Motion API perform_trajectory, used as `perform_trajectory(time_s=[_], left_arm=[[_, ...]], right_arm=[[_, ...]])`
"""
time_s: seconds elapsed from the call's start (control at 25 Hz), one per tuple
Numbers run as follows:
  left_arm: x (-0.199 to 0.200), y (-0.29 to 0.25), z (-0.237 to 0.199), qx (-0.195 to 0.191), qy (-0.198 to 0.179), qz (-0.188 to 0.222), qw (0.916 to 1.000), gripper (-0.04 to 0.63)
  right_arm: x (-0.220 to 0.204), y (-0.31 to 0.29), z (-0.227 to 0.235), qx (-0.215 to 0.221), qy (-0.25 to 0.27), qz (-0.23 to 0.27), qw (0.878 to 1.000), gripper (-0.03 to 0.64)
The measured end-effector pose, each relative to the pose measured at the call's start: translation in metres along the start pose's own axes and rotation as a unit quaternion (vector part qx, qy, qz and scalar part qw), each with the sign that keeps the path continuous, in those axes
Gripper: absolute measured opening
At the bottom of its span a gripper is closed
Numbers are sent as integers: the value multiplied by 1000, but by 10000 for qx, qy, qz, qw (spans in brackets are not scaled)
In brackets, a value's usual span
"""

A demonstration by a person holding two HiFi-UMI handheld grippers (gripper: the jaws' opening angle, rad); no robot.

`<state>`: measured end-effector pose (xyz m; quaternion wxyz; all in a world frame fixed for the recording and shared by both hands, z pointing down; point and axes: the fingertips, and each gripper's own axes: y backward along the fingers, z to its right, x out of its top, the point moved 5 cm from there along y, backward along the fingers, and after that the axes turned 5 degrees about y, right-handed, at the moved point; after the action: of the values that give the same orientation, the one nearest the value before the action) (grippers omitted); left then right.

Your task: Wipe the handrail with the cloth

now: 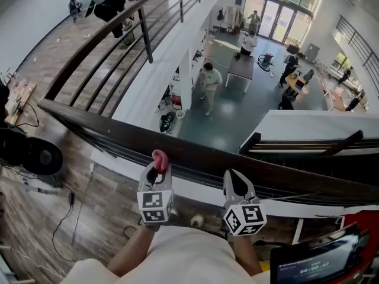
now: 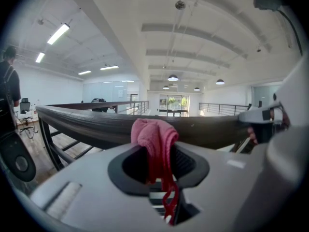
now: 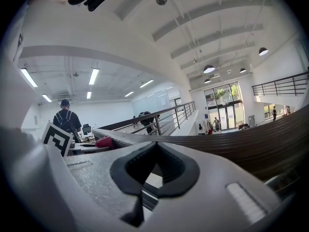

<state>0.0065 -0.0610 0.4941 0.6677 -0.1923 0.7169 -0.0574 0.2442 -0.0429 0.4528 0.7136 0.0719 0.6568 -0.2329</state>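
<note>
the left gripper (image 1: 156,171), fingers clamped on the small pink terry cloth (image 2: 153,135), holds it right at the dark wooden handrail (image 1: 201,158). the right gripper (image 1: 234,179) is closed on nothing. wiping looks about to begin: next, press the cloth down and slide it along.

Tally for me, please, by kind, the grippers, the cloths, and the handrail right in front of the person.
Grippers: 2, the left gripper with jaws shut on the cloth, the right gripper with jaws shut on nothing.
Cloths: 1, the pink cloth.
Handrails in front: 1, the dark handrail.
Total: 4.
</note>
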Motion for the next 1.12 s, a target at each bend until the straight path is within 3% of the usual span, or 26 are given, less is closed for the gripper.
perform_trajectory(time_s=[1.12], left_arm=[[5,1,6,-1196,-143,-35,9927,114]], right_arm=[[6,5,4,-1239,-41,-209,9921,2]])
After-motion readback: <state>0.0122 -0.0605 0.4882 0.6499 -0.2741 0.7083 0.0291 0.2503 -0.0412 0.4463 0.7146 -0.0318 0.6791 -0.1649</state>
